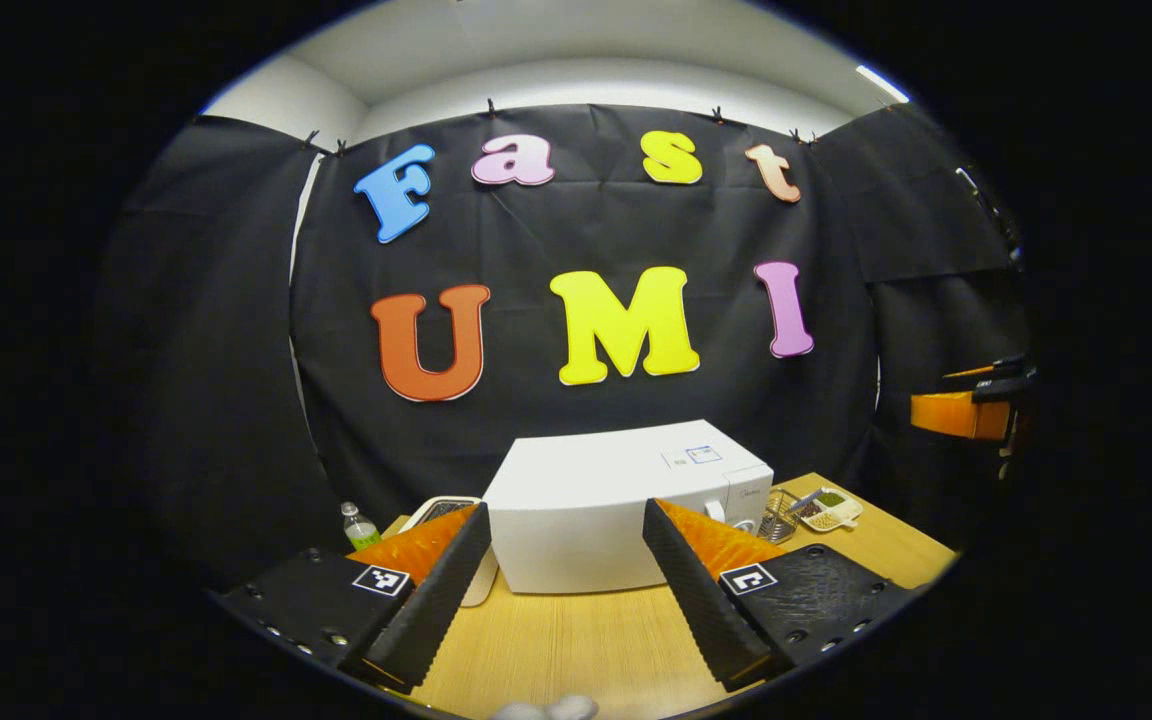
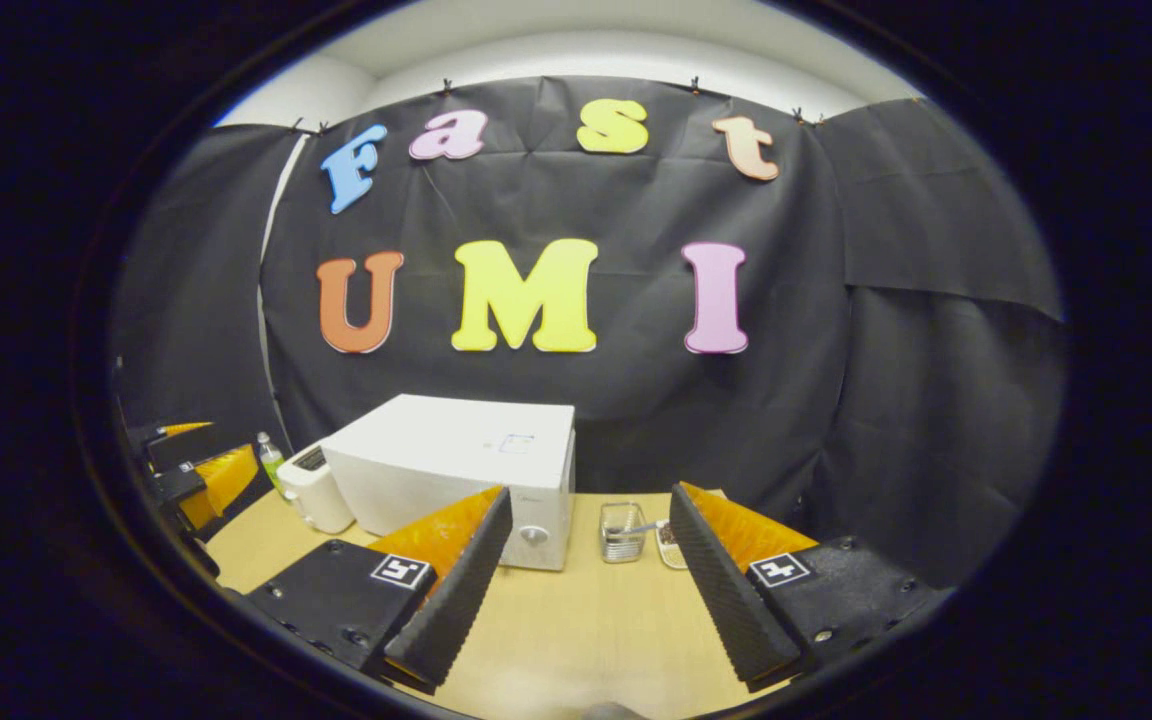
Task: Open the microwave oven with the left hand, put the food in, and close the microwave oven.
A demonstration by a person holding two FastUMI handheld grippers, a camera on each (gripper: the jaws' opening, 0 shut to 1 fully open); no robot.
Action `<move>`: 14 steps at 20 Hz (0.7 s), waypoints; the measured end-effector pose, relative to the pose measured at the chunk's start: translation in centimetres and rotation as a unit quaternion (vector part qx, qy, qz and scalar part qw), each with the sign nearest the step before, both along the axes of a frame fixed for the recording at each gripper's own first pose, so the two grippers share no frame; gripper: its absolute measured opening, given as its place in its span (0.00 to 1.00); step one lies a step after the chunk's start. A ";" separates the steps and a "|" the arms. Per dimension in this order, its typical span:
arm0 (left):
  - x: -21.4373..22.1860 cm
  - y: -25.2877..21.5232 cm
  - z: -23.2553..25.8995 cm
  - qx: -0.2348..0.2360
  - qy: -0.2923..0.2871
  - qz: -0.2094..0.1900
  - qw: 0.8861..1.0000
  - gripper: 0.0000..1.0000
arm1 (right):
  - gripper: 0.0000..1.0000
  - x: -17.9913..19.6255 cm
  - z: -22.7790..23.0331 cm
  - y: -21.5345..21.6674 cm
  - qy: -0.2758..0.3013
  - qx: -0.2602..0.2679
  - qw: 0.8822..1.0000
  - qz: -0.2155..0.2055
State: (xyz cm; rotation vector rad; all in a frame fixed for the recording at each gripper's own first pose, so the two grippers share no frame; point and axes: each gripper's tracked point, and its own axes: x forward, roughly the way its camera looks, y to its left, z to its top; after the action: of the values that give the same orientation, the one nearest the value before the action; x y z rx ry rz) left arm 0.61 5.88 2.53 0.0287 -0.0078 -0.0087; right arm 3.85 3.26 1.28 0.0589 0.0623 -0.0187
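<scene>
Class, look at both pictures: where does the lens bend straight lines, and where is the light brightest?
Left gripper view: the microwave bulges, the table edge curves, and a ceiling light glares at upper right. Right gripper view: the microwave leans and the pale ceiling is brightest.

Microwave [image 1: 576, 510] label [image 1: 703, 455] too small; no other readable text.

Demo booth: cloth wall [image 2: 896, 330], microwave [image 2: 456, 460].
</scene>
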 end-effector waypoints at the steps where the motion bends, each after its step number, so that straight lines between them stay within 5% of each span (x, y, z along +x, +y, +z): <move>1: -0.6 0.3 1.0 -0.008 -0.007 0.002 1.000 0.97 | 0.92 -0.3 0.7 0.3 -0.008 -0.001 1.000 0.001; 2: -0.9 0.5 1.7 -0.013 -0.010 0.002 1.000 0.97 | 1.00 -0.5 1.3 0.5 -0.016 -0.002 1.000 0.001; 3: -1.3 0.8 2.4 -0.015 -0.017 0.006 1.000 0.96 | 0.92 -0.7 1.9 0.8 -0.022 0.000 1.000 0.004; 6: -1.7 1.5 3.6 -0.017 -0.028 0.012 0.999 0.96 | 0.92 -0.9 2.9 1.5 -0.033 0.004 0.999 0.008; 7: -1.8 1.5 3.7 -0.021 -0.027 0.010 0.999 0.97 | 1.00 -0.9 2.9 1.5 -0.035 0.003 0.999 0.007; 8: -1.9 1.6 3.8 -0.024 -0.027 0.010 0.999 0.96 | 0.92 -1.0 2.9 1.6 -0.034 0.004 0.999 0.007; 10: -1.9 1.7 4.2 -0.023 -0.030 0.011 0.999 0.97 | 0.92 -1.3 3.2 1.6 -0.037 0.009 0.999 0.007; 11: -1.9 1.7 4.4 -0.023 -0.032 0.011 0.999 0.97 | 1.00 -1.4 3.3 1.5 -0.037 0.012 0.999 0.005; 14: -1.8 1.6 5.0 -0.024 -0.037 0.007 0.999 0.97 | 0.92 -1.5 3.7 1.5 -0.041 0.016 0.999 0.004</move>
State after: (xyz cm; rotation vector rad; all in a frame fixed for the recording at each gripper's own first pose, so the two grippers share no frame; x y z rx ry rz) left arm -1.18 7.45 7.54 -0.0194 -0.0820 0.0070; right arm 2.33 4.80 5.03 0.0918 -0.0183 -0.0070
